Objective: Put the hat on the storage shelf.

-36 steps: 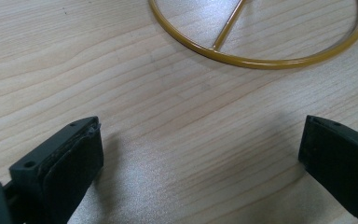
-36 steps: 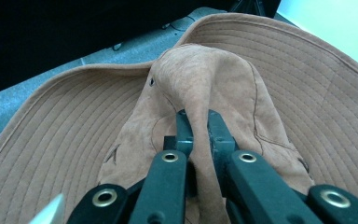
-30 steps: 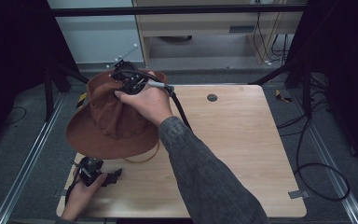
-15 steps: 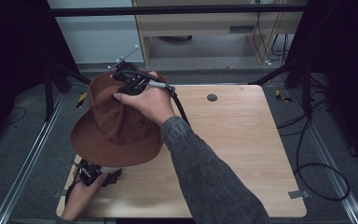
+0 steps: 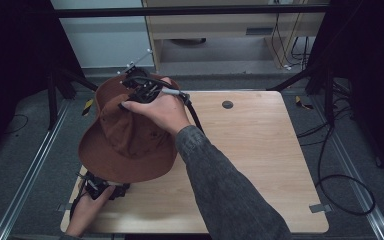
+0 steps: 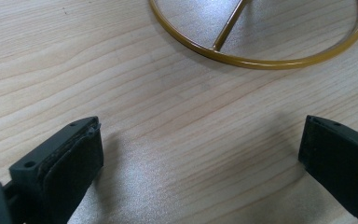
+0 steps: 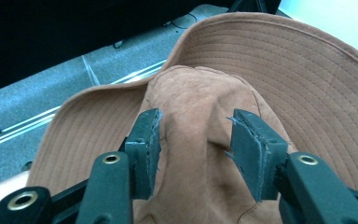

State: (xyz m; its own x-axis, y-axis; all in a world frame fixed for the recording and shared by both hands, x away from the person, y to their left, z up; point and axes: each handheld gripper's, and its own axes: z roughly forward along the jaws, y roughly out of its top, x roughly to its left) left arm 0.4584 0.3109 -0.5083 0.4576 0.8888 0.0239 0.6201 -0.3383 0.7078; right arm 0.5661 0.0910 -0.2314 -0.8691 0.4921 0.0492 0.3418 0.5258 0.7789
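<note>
A brown wide-brimmed hat [image 5: 125, 140] sits over the table's left side, its brim spreading past the edge. My right gripper [image 5: 130, 100] is on top of its crown. In the right gripper view a fold of the crown [image 7: 200, 154] lies between the jaws of the right gripper [image 7: 193, 126]; they have just been opening and stand apart, no longer pinching it. My left gripper [image 5: 111, 190] rests low at the front left, under the brim, open with bare wood between the jaws of the left gripper [image 6: 200, 144]. A gold wire ring with a spoke [image 6: 261, 63] lies just beyond them.
The wooden table [image 5: 260, 150] has a small dark round hole [image 5: 227, 104] near its far edge. Dark frame posts and cables stand around the table on the grey floor. A cabinet and a white wall lie beyond.
The right gripper's jaws have opened on the crown. The hat has settled lower and forward, its brim now covering the gold ring that showed on the table a second ago.
</note>
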